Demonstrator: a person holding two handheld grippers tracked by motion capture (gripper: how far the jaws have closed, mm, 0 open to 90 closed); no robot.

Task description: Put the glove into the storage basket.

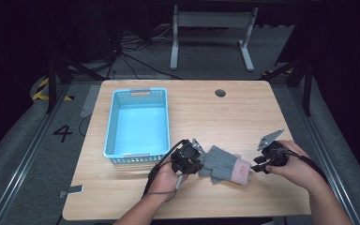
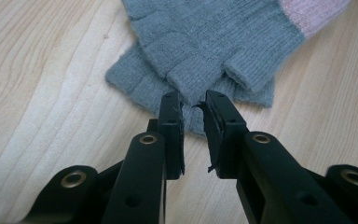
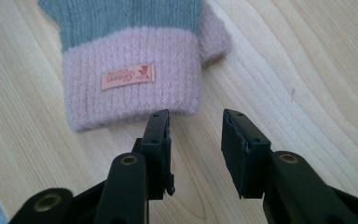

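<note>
Far left on the table (image 1: pixel 243 108) sits one blue basket (image 1: pixel 113 126), nothing in it. Next, the left gripper (image 2: pixel 192 108), its jaws a narrow gap apart with the grey finger end of the gloves (image 1: pixel 225 165) lying between the tips, not visibly pinched. Two gloves, stacked (one grey knit over another, pink cuffs to the right). Then the right gripper (image 3: pixel 195 122), jaws spread and bare, just short of the pink cuff (image 3: pixel 130 79) with its one small label (image 3: pixel 128 76).
</note>
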